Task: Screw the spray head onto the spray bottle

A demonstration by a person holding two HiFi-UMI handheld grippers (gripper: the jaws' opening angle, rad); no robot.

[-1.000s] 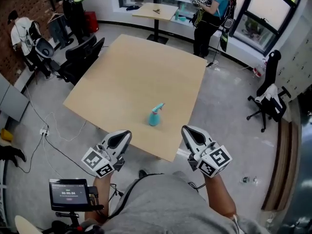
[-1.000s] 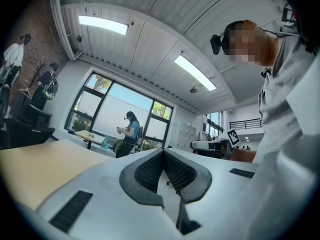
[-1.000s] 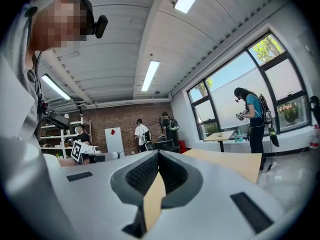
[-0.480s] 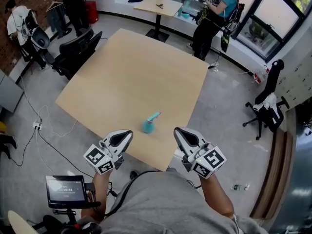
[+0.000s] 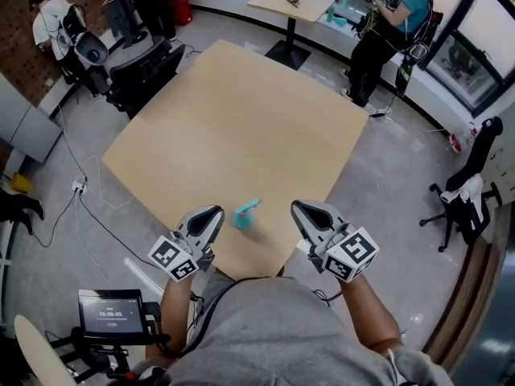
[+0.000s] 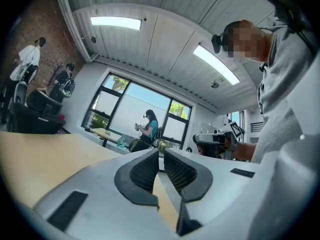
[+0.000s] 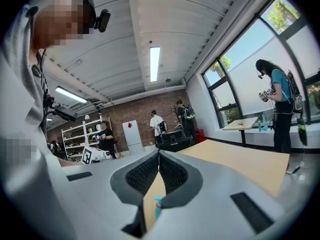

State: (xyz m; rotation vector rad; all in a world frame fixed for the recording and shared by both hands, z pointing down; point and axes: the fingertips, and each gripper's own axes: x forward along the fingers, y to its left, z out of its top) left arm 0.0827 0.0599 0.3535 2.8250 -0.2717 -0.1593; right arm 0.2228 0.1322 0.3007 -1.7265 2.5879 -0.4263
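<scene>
A small teal spray bottle point(image 5: 244, 215) stands near the front edge of the beige table point(image 5: 241, 119), its spray head pointing up and to the right. My left gripper point(image 5: 210, 214) is just left of it and my right gripper point(image 5: 300, 208) is a little further off to its right; neither touches it. Both are shut and empty. In the left gripper view the left gripper point(image 6: 160, 154) has its pads together over the tabletop. The right gripper point(image 7: 159, 154) looks the same in the right gripper view, where a sliver of the teal bottle point(image 7: 157, 207) shows below the pads.
Black office chairs point(image 5: 141, 67) stand beyond the table's far left corner. A person point(image 5: 394, 22) stands by a small table point(image 5: 294, 2) near the windows. Another chair point(image 5: 471, 191) is at the right, cables point(image 5: 80, 187) lie on the floor, and a small screen point(image 5: 113, 316) sits at lower left.
Both grippers have come forward to the table's front edge and now flank the bottle. They stayed shut. The bottle has not moved on the table.
</scene>
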